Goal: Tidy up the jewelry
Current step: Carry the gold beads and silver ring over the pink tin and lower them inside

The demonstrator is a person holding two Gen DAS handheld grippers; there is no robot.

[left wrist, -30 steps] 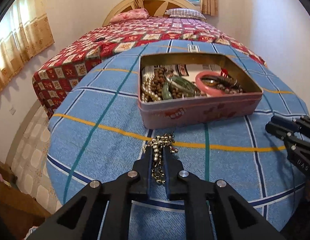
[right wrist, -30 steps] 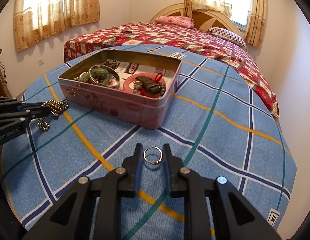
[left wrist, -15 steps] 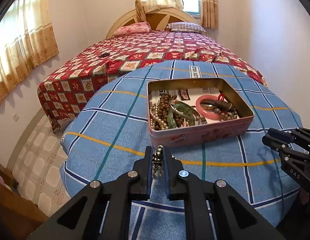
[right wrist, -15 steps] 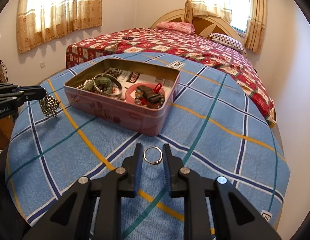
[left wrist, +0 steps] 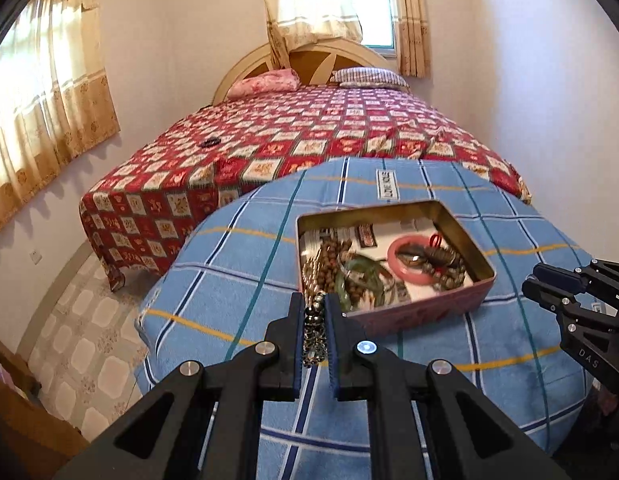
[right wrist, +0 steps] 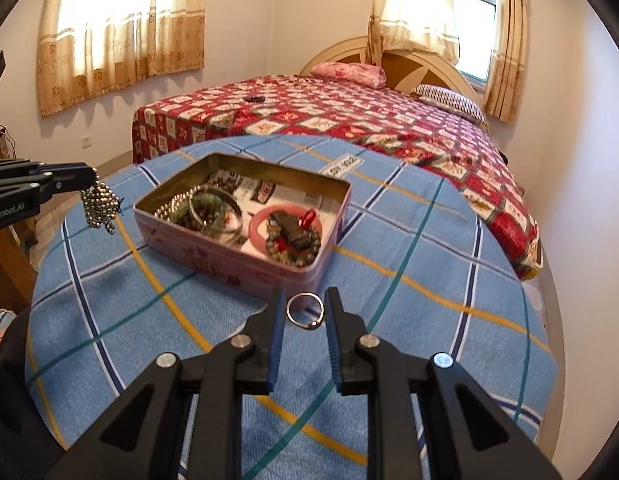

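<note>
An open pink tin box (left wrist: 425,312) (right wrist: 245,270) stands on the blue plaid cloth and holds beads, bangles and a pink bangle (left wrist: 405,262). My left gripper (left wrist: 314,309) is shut on a silver bead chain (left wrist: 314,336) that hangs in the air left of the box; it also shows in the right wrist view (right wrist: 100,206). My right gripper (right wrist: 303,306) is shut on a thin silver ring (right wrist: 304,312) held above the cloth in front of the box. The right gripper shows at the right edge of the left wrist view (left wrist: 549,284).
The round table under the blue plaid cloth (right wrist: 409,248) ends in a drop to the tiled floor (left wrist: 81,320). A bed with a red patterned cover (left wrist: 309,132) stands behind it. Walls and curtains enclose the room.
My left gripper has lifted the bead chain off the cloth and risen well above the table. My right gripper has also risen with the ring, and the box looks farther below.
</note>
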